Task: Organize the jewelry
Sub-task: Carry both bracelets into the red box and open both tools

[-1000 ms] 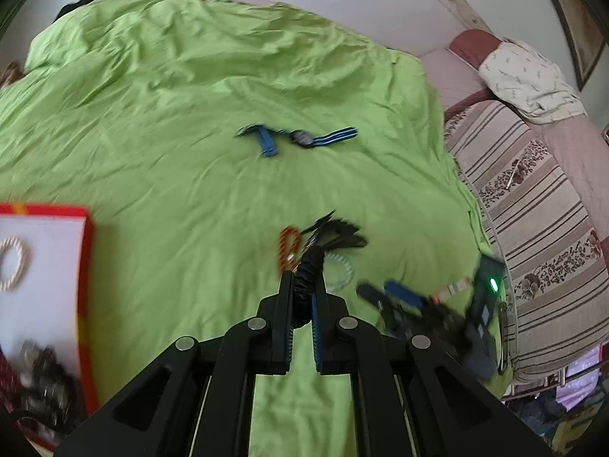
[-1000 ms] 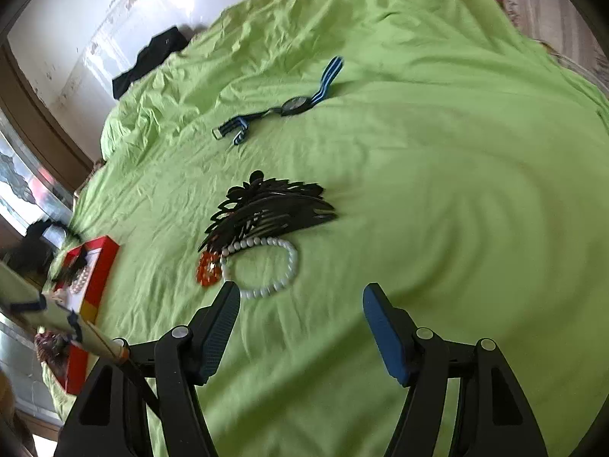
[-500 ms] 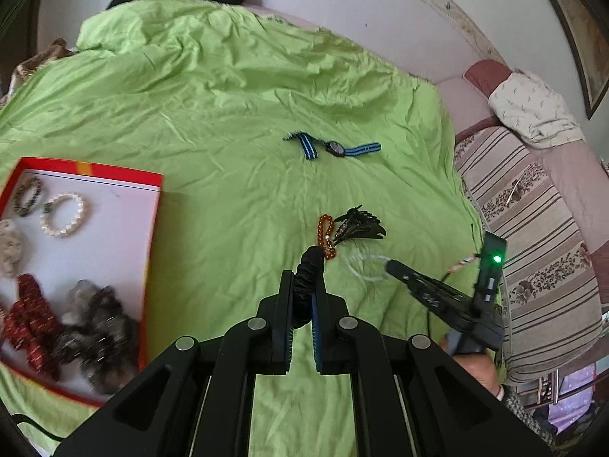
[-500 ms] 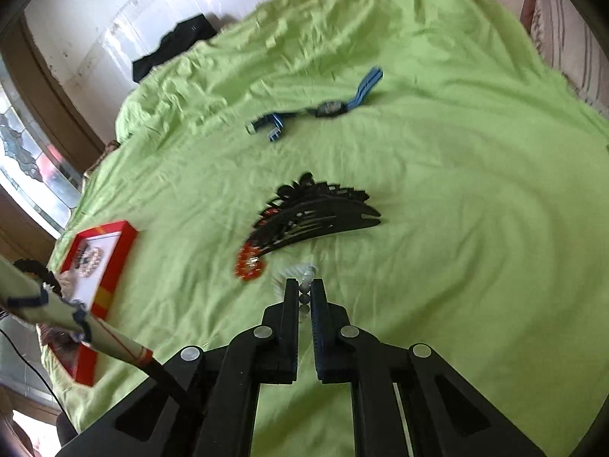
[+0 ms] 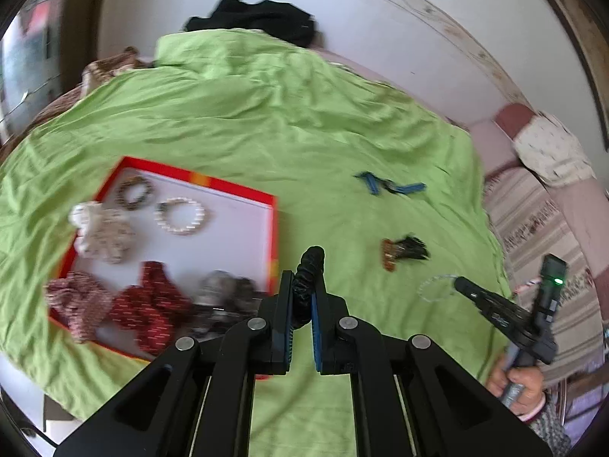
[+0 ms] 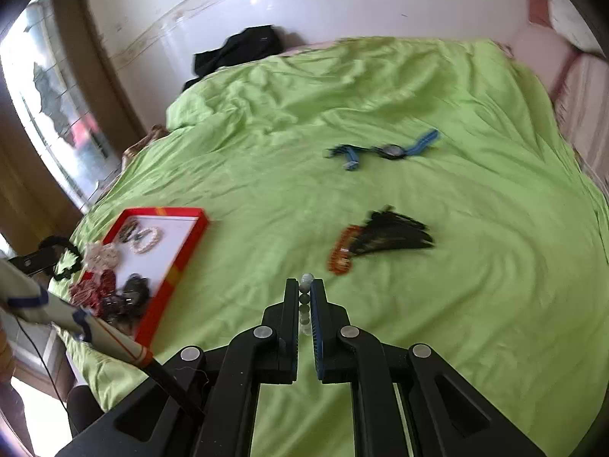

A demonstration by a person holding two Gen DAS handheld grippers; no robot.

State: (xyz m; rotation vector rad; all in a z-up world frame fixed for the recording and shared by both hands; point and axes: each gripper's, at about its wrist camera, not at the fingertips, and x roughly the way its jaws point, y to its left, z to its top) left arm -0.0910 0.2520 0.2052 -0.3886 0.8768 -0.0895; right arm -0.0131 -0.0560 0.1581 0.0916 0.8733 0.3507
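Green bedspread point(image 5: 304, 122) beneath both clamped grippers

Black scrunchie point(image 5: 310, 266) in left hand-held gripper point(image 5: 302, 304)

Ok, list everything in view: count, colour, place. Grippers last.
red tray: one, red rim, white floor, on the bedsheet, left.
pearl bracelet: one, white, in the tray.
dark bead bracelet: one, brownish, tray's far corner.
scrunchies: several, cream, pink, dark red and grey, in the tray's near part.
wristwatch: one, blue strap, far on the sheet.
black hair comb: one, mid-sheet.
orange bead bracelet: one, touching the comb.
green bedsheet: one, covering the bed.
black garment: one, by the wall.
striped cushions: right of the bed.
left gripper: shut on black scrunchie.
right gripper: shut on clear bead bracelet.
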